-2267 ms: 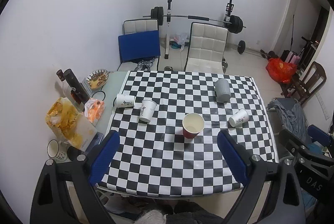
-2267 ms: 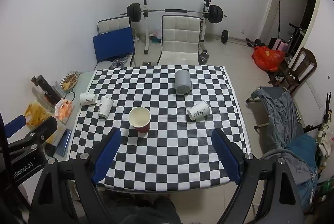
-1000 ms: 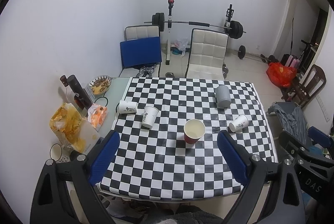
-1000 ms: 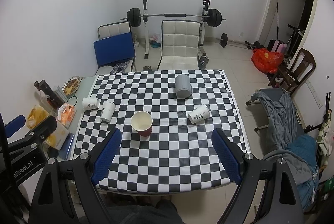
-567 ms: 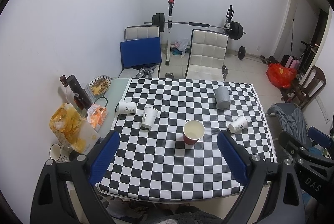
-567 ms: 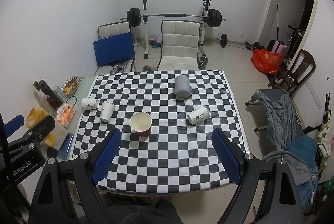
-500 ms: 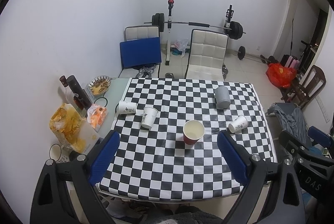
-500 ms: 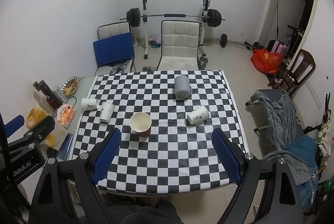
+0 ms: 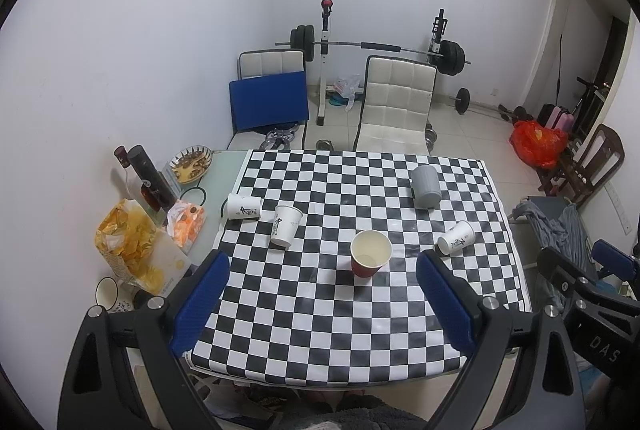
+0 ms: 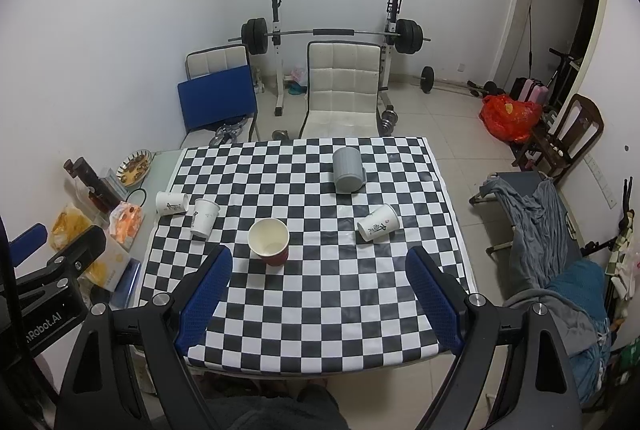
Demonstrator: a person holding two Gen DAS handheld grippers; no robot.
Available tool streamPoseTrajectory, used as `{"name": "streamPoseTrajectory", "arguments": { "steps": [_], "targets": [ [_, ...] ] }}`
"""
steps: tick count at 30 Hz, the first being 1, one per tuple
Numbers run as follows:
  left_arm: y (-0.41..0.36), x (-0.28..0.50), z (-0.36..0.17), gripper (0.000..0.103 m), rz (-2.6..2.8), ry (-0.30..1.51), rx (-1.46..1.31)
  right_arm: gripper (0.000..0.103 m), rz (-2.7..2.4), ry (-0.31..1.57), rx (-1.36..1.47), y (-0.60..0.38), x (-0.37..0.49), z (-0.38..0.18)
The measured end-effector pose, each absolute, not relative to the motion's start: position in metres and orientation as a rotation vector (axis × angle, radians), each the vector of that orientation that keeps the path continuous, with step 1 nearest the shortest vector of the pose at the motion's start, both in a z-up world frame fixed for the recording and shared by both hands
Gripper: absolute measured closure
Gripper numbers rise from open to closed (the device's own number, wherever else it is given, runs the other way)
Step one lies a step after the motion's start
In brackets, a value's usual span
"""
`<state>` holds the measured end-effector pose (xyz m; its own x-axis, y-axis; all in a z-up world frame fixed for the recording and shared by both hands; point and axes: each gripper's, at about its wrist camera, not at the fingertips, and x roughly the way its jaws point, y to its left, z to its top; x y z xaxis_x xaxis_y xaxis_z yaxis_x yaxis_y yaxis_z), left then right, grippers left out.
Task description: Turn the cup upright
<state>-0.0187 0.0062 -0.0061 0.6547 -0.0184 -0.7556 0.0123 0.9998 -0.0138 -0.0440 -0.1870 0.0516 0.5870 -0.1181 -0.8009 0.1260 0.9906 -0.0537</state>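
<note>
A red paper cup stands upright mid-table on the checkered cloth. A white paper cup lies on its side at the right. Another white cup lies on its side at the left edge, and a white cup stands upright beside it. A grey mug stands upside down at the far right. My left gripper and right gripper are open and empty, high above the near table edge.
Snack bags, a dark bottle and a dish crowd the table's left strip. Two white chairs and a barbell rack stand behind the table. A cot with clothes is at the right.
Both grippers have risen and drawn back a little from the table, so it looks smaller. The cups have not moved. Both grippers stay open.
</note>
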Motion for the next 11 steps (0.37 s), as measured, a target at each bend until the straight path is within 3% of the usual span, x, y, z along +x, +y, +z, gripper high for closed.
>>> {"name": "streamPoseTrajectory", "arguments": {
  "steps": [11],
  "targets": [
    [0.0076, -0.0174, -0.0062, 0.008, -0.017, 0.855, -0.008, 0.013, -0.142, 0.935, 0.01, -0.1865, -0.0411, 0.0527]
  ]
}}
